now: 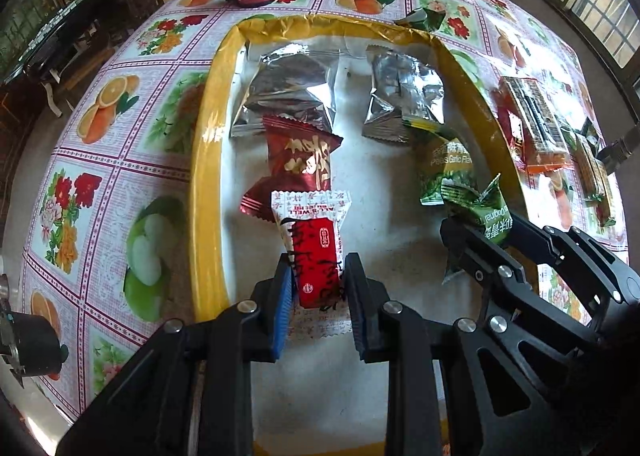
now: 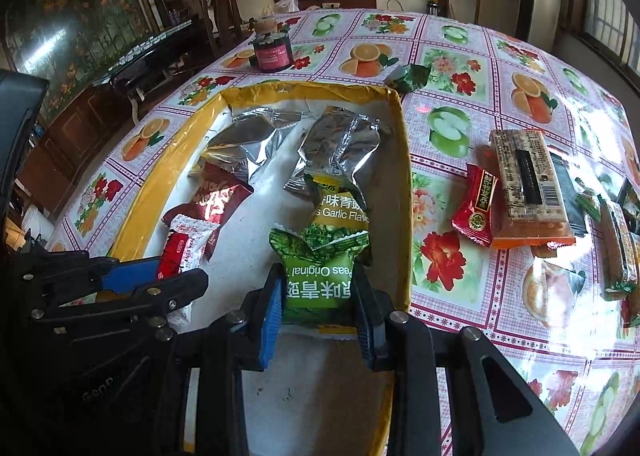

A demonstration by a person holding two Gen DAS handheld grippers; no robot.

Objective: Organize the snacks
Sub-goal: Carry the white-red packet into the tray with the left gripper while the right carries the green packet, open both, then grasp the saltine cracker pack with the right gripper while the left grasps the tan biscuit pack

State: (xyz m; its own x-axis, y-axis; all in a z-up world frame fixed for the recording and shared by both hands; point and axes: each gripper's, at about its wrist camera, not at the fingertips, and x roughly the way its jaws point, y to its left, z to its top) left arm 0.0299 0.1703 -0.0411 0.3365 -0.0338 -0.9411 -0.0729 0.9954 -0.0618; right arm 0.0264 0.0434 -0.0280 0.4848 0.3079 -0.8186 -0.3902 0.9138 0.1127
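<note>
Nearest, the left gripper (image 1: 316,288) pinches a red-and-white wrapped candy (image 1: 314,256), and the right gripper (image 2: 318,310) pinches a green pea packet (image 2: 318,276), both low over the yellow-rimmed white tray (image 1: 208,160). Releasing each onto bare tray floor seems wise. Farther in lie two silver foil packets (image 1: 288,92), one dark-red candy (image 1: 300,164) and one garlic pea packet (image 1: 448,164).
</note>
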